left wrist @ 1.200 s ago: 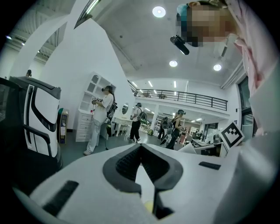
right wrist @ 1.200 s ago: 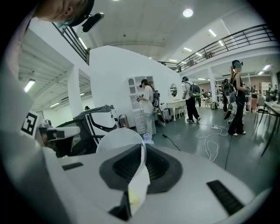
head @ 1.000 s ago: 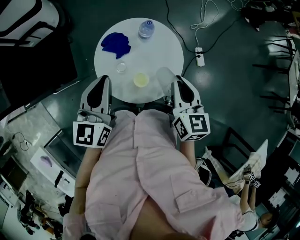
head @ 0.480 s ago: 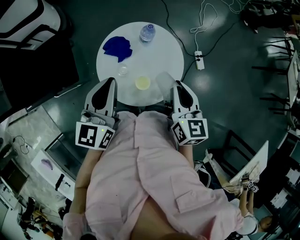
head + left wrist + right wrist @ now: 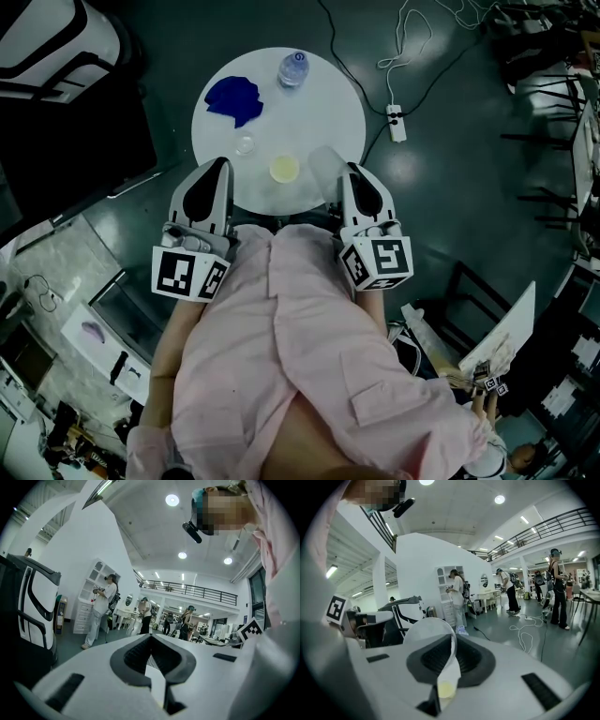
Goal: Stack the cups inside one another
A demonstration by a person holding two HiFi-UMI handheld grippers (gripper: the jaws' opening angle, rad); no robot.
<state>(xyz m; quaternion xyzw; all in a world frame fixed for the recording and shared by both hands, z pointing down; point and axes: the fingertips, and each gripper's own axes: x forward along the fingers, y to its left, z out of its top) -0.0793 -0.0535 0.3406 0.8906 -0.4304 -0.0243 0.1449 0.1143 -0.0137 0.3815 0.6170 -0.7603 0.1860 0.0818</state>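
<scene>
Seen from the head view, a person in a pink shirt (image 5: 309, 347) is standing at the near edge of a round white table (image 5: 319, 103), holding one set of tongs in each hand. The left gripper (image 5: 151, 639) is hanging over the table's near left edge; in its own view the two jaws are meeting at their tips with nothing between them. The right gripper (image 5: 452, 639) is reaching over the near right edge, its jaws drawn narrow and pinching the thin wall of a clear cup (image 5: 426, 632), whose round rim is rising to the left of the jaws in the right gripper view. In the head view this held cup is showing just ahead of the right gripper's tips, near a yellow cup (image 5: 284, 168) that is standing on the table. A small clear cup (image 5: 246, 144) is standing to the left of the yellow one, apart from it. Farther back, a blue cloth (image 5: 232, 97) is lying on the left and a water bottle (image 5: 293, 66) is standing at the far edge. A power strip (image 5: 397, 123) is lying on the dark floor to the right of the table.
</scene>
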